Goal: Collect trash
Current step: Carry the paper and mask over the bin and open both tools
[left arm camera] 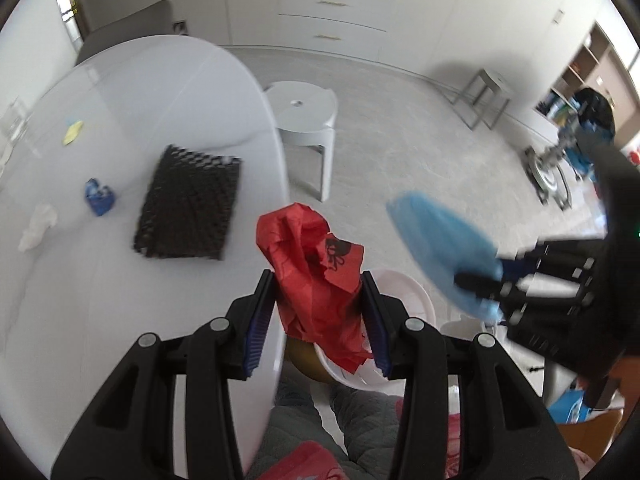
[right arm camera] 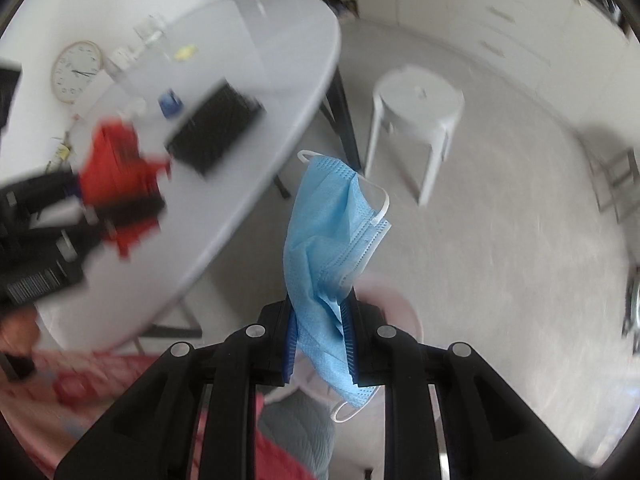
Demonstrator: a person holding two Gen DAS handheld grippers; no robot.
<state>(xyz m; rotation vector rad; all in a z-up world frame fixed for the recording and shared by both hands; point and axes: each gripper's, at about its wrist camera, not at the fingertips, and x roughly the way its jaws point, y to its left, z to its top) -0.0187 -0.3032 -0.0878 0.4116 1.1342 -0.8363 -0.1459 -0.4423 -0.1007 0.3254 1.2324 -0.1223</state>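
Table (left arm camera: 120, 92) serves as the reference: a white oval top with its curved edge toward the open floor. The left gripper (left arm camera: 318, 308) is clamped on a crumpled red paper (left arm camera: 316, 280), its blue pads pressing both sides, and the paper sits just off the table edge, above a white bin (left arm camera: 404, 292) that stands on the floor beside the table. The right gripper (right arm camera: 320, 340) is clenched on a light blue face mask (right arm camera: 332, 240); the mask sticks out past the fingertips with one white ear loop at its far end and one near the jaws, also off the table edge and over a pale, blurred rim that is probably the same bin. On the table, near the edge, lies a black mesh mat (left arm camera: 188, 208). Further in from the mat lie a crumpled blue wrapper (left arm camera: 98, 197), a white tissue wad (left arm camera: 38, 227) and a small yellow scrap (left arm camera: 73, 132). A white round stool (left arm camera: 306, 114) stands on the floor just beyond the table edge. A wall clock (right arm camera: 76, 72) hangs behind the table
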